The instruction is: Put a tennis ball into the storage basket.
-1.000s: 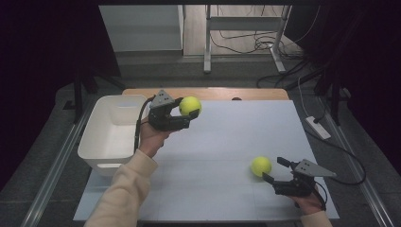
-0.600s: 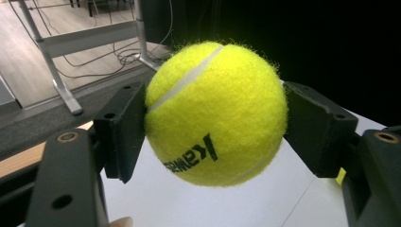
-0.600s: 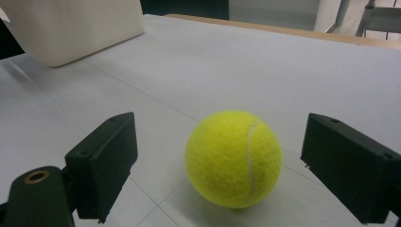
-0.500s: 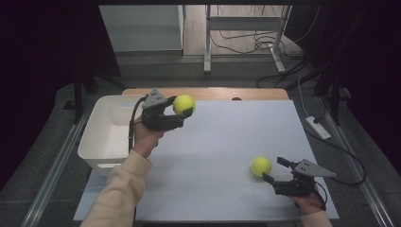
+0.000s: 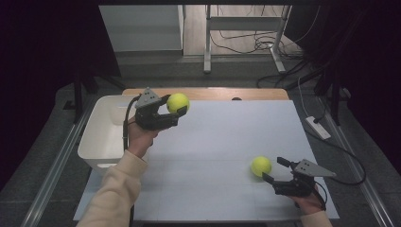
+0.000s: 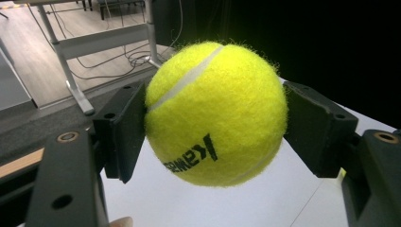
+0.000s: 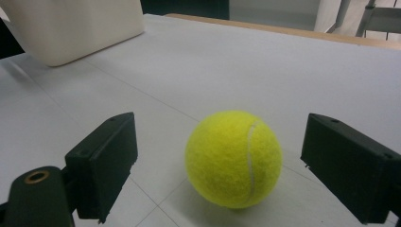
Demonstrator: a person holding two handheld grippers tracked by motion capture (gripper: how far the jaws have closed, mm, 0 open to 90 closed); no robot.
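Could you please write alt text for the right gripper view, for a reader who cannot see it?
A yellow tennis ball rests on the white table between the right gripper's two black fingers, which stand open on either side without touching it. A white bin sits at the far upper left.

Tennis ball point(image 6: 215, 113) — black print, upside down, partly readable "kawas…" — rest curves out of sight.

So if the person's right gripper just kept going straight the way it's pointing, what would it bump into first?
The tennis ball resting on the white table. It lies just ahead of the right gripper, between its open jaws and not touched by them. Beyond it, likely bare tabletop toward the white bin, though depth is hard to judge.
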